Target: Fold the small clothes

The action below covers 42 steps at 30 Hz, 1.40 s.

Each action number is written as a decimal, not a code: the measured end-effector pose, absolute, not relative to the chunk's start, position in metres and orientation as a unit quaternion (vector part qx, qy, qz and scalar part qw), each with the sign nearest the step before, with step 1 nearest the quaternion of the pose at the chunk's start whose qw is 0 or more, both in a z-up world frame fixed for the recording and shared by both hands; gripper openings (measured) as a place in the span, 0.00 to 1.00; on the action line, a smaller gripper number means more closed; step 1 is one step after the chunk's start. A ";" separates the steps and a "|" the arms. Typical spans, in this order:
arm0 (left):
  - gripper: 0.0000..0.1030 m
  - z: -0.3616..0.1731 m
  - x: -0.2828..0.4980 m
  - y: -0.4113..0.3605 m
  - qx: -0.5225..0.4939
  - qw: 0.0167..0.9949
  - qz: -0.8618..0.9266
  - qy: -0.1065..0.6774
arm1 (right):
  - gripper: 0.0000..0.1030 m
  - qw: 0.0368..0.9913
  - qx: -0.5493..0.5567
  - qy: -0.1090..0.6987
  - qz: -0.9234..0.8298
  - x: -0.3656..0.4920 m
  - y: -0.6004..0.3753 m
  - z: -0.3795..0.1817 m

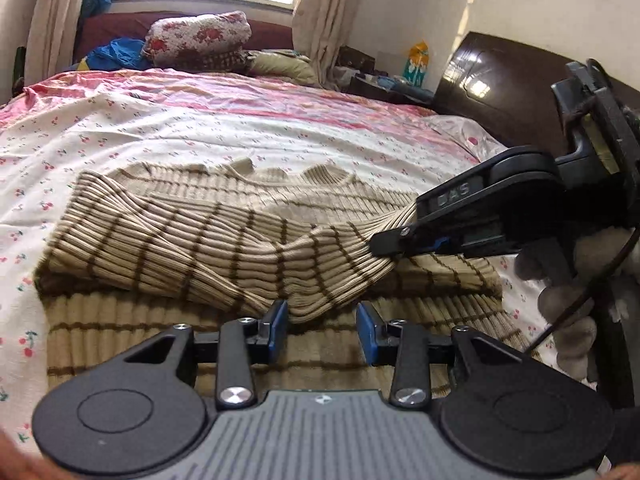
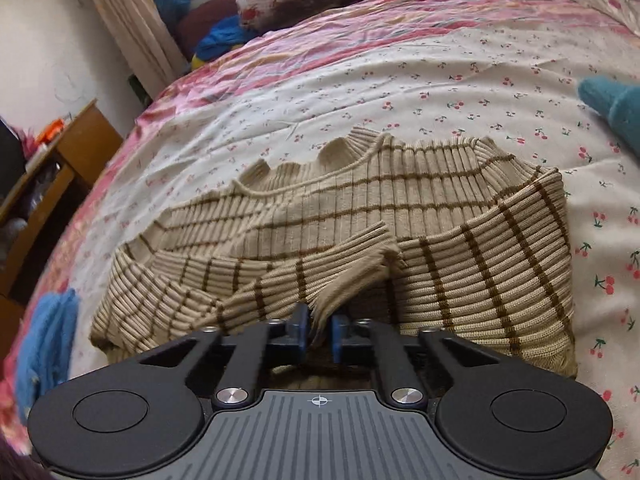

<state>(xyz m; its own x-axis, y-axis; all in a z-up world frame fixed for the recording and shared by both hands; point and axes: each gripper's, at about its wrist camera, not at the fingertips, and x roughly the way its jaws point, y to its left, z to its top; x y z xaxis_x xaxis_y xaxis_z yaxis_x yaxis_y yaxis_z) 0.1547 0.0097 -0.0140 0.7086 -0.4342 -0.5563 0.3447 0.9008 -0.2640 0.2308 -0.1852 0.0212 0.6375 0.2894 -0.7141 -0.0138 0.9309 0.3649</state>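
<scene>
A beige ribbed sweater with brown stripes lies on the bed, a sleeve folded across its body. My left gripper is open just above the sweater's near hem, with a fold of the sleeve between its blue pads but not pinched. My right gripper is shut on the sleeve cuff and holds it over the sweater's body. In the left wrist view the right gripper comes in from the right with the sleeve end pinched in it.
The bed has a white cherry-print sheet and a pink quilt behind. Pillows and blue cloth lie at the far end. A dark headboard is at the right. A wooden cabinet, a blue garment and a teal item flank the sweater.
</scene>
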 end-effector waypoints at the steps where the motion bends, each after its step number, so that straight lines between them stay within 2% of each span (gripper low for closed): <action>1: 0.41 -0.011 0.155 0.013 -0.073 0.924 -0.208 0.313 | 0.06 0.893 0.162 0.409 0.090 0.231 -0.185 0.026; 8: 0.44 0.022 0.155 0.047 -0.116 0.948 -0.168 0.244 | 0.05 0.926 0.191 0.283 0.160 0.220 -0.192 0.097; 10: 0.53 0.027 0.157 0.056 -0.123 0.954 -0.155 0.226 | 0.05 0.934 0.203 0.243 0.167 0.211 -0.202 0.112; 12: 0.57 0.023 0.165 0.059 -0.115 0.956 -0.141 0.228 | 0.05 0.941 0.202 0.218 0.164 0.201 -0.213 0.114; 14: 0.57 0.011 0.179 0.058 -0.104 0.952 -0.128 0.257 | 0.05 0.942 0.197 0.235 0.136 0.202 -0.221 0.098; 17: 0.57 -0.015 0.199 0.054 -0.080 0.937 -0.105 0.322 | 0.06 0.919 0.197 0.333 0.071 0.223 -0.232 0.043; 20: 0.59 -0.022 0.197 0.052 -0.054 0.938 -0.107 0.325 | 0.07 0.900 0.213 0.378 0.043 0.230 -0.241 0.006; 23: 0.59 -0.018 0.198 0.051 -0.047 0.937 -0.107 0.329 | 0.11 0.900 0.229 0.369 0.039 0.226 -0.247 0.008; 26: 0.58 -0.008 0.195 0.048 -0.036 0.940 -0.109 0.322 | 0.11 0.913 0.205 0.352 0.027 0.221 -0.250 0.022; 35: 0.58 0.009 0.200 0.035 -0.005 0.943 -0.121 0.312 | 0.14 0.959 0.062 0.277 -0.023 0.201 -0.230 0.056; 42: 0.58 0.002 0.216 0.027 0.003 0.936 -0.123 0.329 | 0.17 0.959 0.074 0.273 -0.014 0.203 -0.235 0.058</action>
<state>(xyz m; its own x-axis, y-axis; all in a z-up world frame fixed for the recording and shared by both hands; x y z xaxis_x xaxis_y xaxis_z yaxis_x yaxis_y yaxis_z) 0.2155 0.0269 0.0024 0.7534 -0.2273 -0.6170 0.2317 0.9699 -0.0745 0.2030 -0.2350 0.0577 0.8505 0.0141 -0.5258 0.0664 0.9888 0.1339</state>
